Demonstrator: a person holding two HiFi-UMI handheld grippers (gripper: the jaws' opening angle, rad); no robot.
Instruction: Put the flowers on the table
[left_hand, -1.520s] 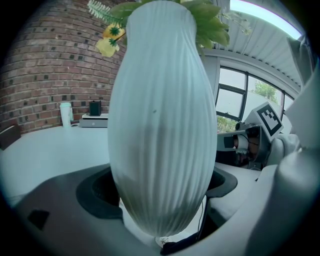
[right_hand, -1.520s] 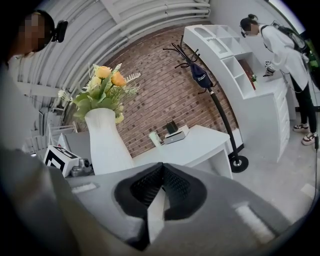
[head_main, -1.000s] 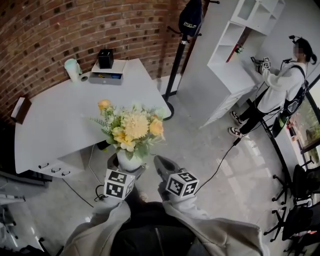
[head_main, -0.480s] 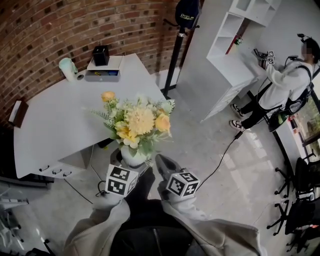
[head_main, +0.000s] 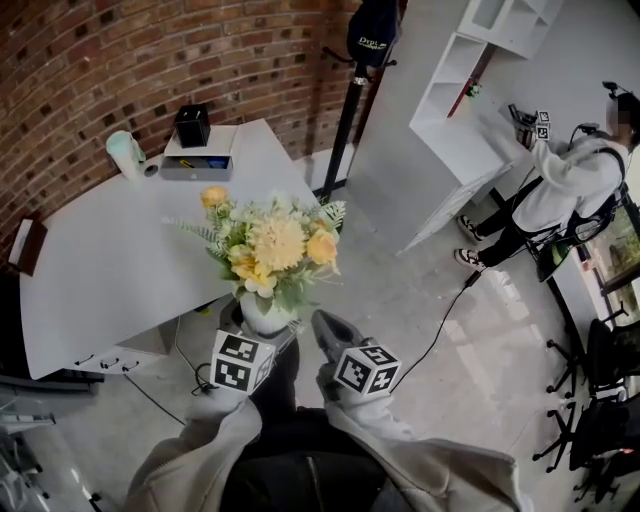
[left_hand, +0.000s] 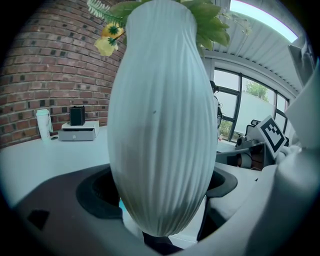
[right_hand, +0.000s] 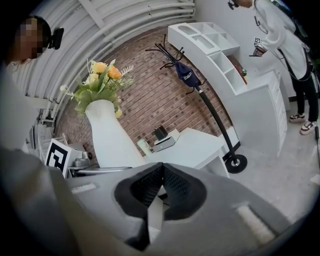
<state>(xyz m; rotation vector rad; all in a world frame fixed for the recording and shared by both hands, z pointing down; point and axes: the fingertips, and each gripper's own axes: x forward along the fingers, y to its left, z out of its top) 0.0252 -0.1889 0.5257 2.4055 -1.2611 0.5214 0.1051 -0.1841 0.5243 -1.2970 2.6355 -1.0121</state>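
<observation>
Evidently the left gripper (left_hand: 157, 189) is clamping the white vase (left_hand: 160, 125) low down so the flowers (head_main: 275, 245) are riding upright above it; the table (head_main: 110, 250) is lying ahead, the right gripper (right_hand: 161, 186) hovering alongside, pinched together, empty.

left gripper (left_hand: 159, 196) clamped; right gripper (right_hand: 160, 176) closed

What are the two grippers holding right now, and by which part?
The left gripper holds the white vase of flowers by its lower belly. The right gripper is shut and empty.
</observation>
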